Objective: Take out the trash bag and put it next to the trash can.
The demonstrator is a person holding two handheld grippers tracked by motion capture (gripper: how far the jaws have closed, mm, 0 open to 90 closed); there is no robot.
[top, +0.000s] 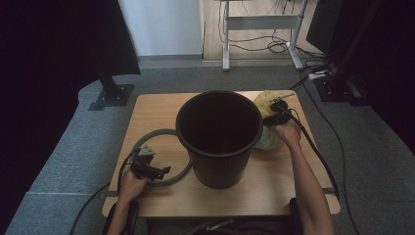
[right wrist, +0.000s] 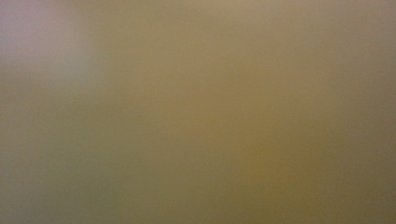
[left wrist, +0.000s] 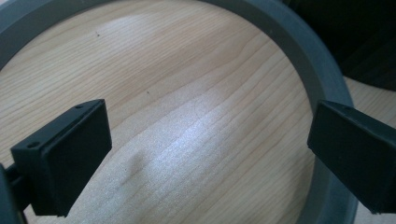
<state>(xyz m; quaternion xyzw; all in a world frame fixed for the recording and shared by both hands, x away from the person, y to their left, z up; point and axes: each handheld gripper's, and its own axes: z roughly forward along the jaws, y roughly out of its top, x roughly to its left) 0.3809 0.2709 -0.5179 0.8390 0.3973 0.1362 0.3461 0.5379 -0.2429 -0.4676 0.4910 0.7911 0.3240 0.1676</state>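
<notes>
A black plastic bin [top: 219,137] was seen upright mid-table [top: 274,181], with a grey ring [top: 183,169] lying flat to its left. The left gripper [top: 155,171] was held over that ring [left wrist: 322,70], jaws spread wide. The right gripper [top: 275,113] was pressed into a yellow-green bag [top: 266,103] beside the bin; its jaw state could not be told. No writing was legible.

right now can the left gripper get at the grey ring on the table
Probably yes. The left gripper hangs open right over the grey ring, one jaw inside the hoop and one over its band, with nothing between. The black bin stands beside it, off that path.
</notes>
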